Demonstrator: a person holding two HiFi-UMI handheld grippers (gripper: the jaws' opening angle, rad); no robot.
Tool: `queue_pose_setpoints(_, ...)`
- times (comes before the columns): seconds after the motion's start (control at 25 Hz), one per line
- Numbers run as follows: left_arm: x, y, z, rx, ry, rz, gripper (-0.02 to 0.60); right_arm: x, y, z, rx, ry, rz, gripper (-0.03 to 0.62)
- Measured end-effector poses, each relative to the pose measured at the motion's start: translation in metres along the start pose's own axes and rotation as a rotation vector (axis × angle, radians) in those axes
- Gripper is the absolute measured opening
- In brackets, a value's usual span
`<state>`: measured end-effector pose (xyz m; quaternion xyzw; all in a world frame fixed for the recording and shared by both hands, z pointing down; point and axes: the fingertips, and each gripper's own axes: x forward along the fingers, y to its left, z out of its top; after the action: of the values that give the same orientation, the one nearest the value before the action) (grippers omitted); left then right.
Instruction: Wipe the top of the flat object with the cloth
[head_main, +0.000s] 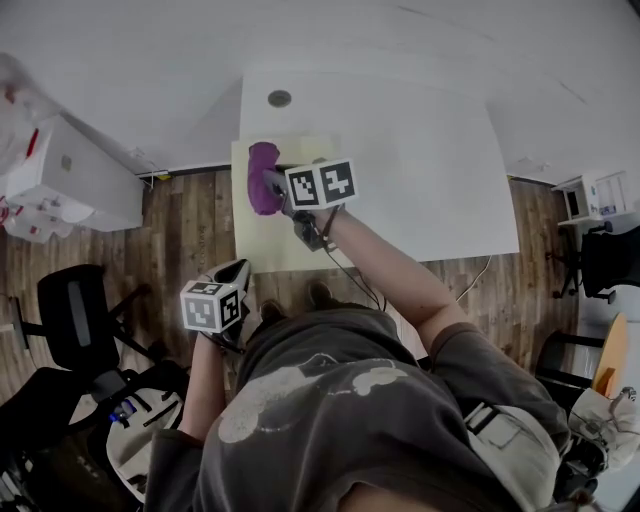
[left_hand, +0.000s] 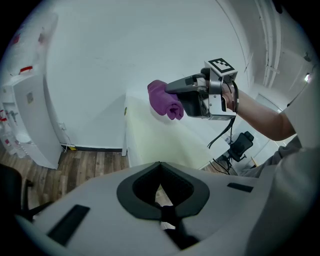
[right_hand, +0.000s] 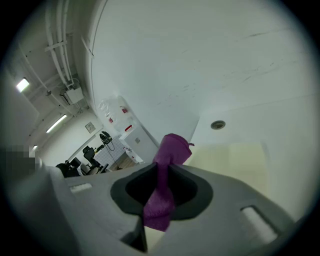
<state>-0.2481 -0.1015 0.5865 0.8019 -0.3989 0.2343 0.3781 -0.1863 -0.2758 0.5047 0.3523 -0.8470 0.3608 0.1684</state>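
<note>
A pale yellow flat board (head_main: 262, 240) lies on the left front part of the white table (head_main: 420, 170). My right gripper (head_main: 272, 183) hangs over the board's far left part, shut on a purple cloth (head_main: 262, 177) that bunches out past its jaws. In the right gripper view the cloth (right_hand: 167, 165) is pinched between the jaws, with the board (right_hand: 240, 160) below. The left gripper view shows the cloth (left_hand: 165, 99) held above the board (left_hand: 150, 137). My left gripper (head_main: 238, 270) is off the table's front edge over the floor, shut with nothing in it (left_hand: 160, 164).
A round cable hole (head_main: 279, 98) sits in the table behind the board. A white cabinet (head_main: 75, 175) stands at the left on the wood floor. A black chair (head_main: 75, 320) is near my left side. A wall lies beyond the table.
</note>
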Motion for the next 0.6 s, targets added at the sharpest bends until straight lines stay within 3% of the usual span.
queue_pose_setpoints(0.36,-0.001,0.0,-0.001,0.003,0.007,-0.035,-0.005,0.043,0.026,-0.028,0.001,0.073,0.019,0.066)
queue_pose_setpoints(0.6,0.0,0.002,0.0,0.006,0.008,-0.044,-0.005,0.057,0.021,-0.039,0.01,0.105,-0.014,0.066)
